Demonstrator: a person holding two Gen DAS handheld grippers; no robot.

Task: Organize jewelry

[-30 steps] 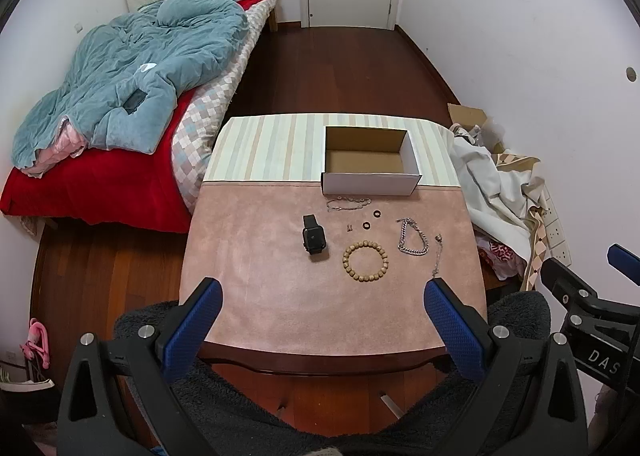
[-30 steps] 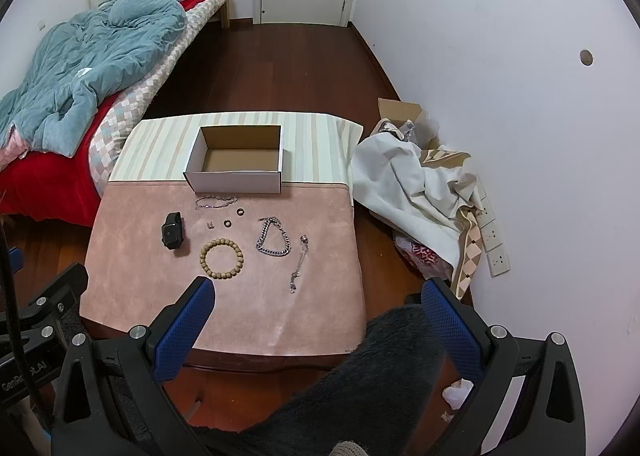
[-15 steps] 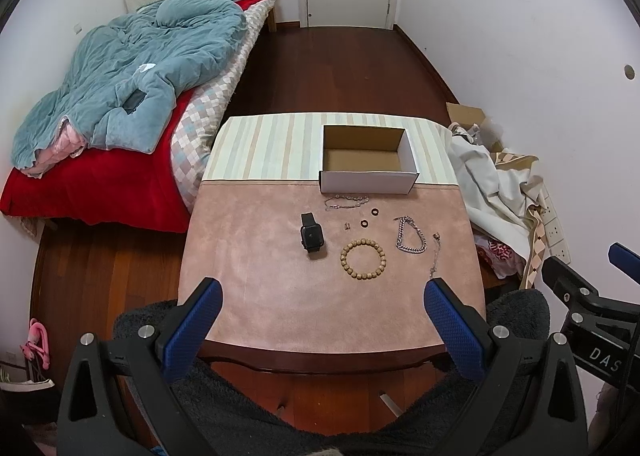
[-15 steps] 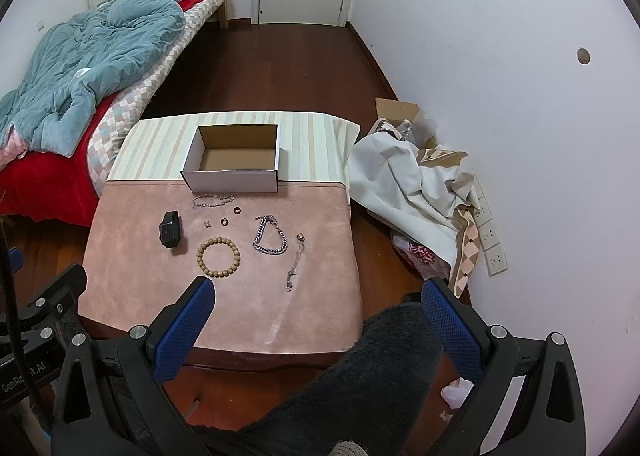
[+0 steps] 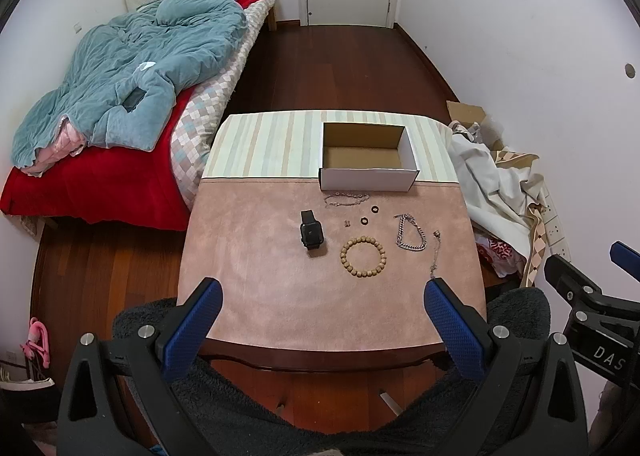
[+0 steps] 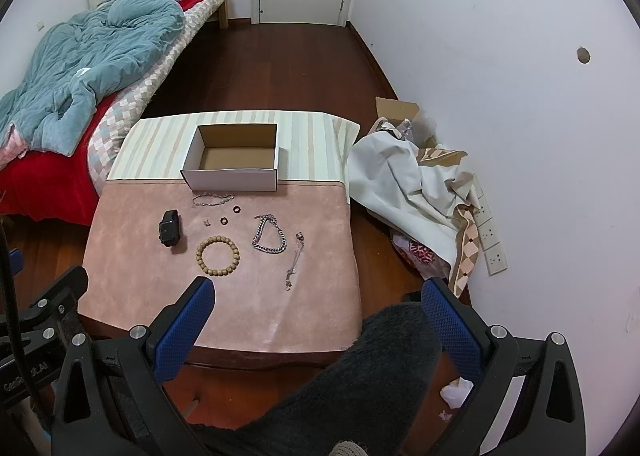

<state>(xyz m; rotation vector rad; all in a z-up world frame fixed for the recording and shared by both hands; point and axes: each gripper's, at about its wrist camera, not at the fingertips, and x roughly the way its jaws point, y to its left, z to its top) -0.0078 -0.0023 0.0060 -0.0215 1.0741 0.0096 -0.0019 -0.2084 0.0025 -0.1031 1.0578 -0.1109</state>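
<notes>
An open, empty white cardboard box (image 5: 368, 172) (image 6: 232, 176) stands at the middle of the table. In front of it lie a thin chain (image 5: 346, 199), a black smartwatch (image 5: 311, 234) (image 6: 169, 233), two small dark rings (image 5: 364, 221), a wooden bead bracelet (image 5: 363, 251) (image 6: 218, 251), a heavy silver chain bracelet (image 5: 410, 233) (image 6: 270, 234) and a slim chain (image 5: 435, 252) (image 6: 295, 260). My left gripper (image 5: 320, 308) is open above the table's near edge. My right gripper (image 6: 318, 306) is open too, over the near right corner. Neither holds anything.
The table (image 5: 256, 256) has a pink cloth in front and a striped cloth behind. A bed (image 5: 120, 116) with a teal duvet stands to the left. A heap of white cloth (image 6: 408, 184) lies on the floor to the right, by the wall. A dark fuzzy sleeve (image 6: 360, 376) shows below.
The table and jewelry have shifted slightly in both views as the grippers drifted a little. Both grippers stay open and empty.
</notes>
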